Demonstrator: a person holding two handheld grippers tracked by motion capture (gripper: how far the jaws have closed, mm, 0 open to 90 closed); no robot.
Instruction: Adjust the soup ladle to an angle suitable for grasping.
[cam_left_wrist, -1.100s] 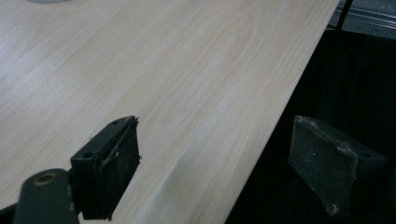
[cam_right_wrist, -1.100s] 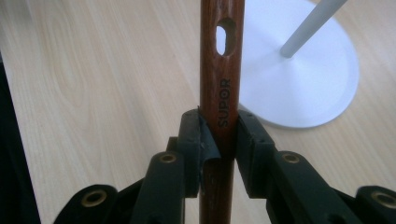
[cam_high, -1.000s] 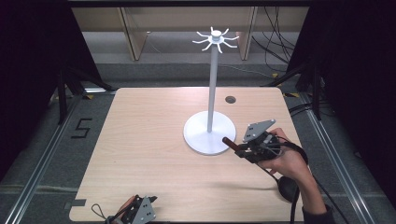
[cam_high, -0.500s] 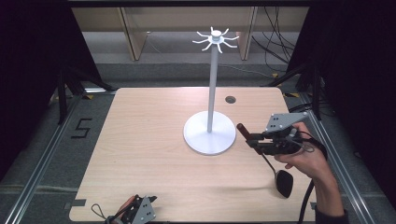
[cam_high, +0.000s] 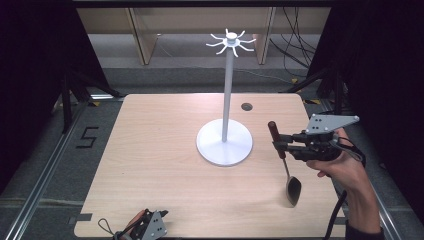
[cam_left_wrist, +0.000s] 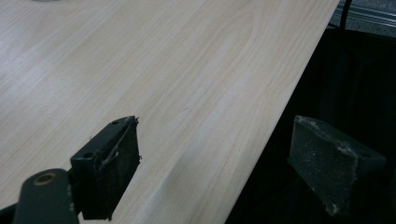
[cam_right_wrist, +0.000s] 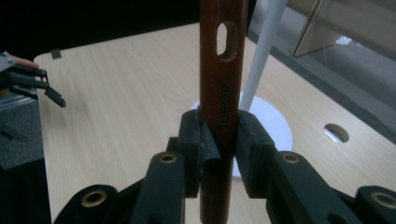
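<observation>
Right tongs (cam_high: 278, 145) clamp the wooden handle of a spoon (cam_high: 287, 170) near the worktop's (cam_high: 150, 145) right edge, beside the white stand (cam_high: 224, 145). Left tongs (cam_left_wrist: 224, 163) gape wide, holding nothing, at the front edge.

Readable text, two items:
- Spoon's wooden handle (cam_right_wrist: 223, 84): dark lettering running lengthwise below the hanging slot, looks like "SUMOP"; last letters uncertain.
- Floor left of the table (cam_high: 150, 150): black figure "5" (cam_high: 87, 137) marked on the grey surface.

Nothing else legible.
</observation>
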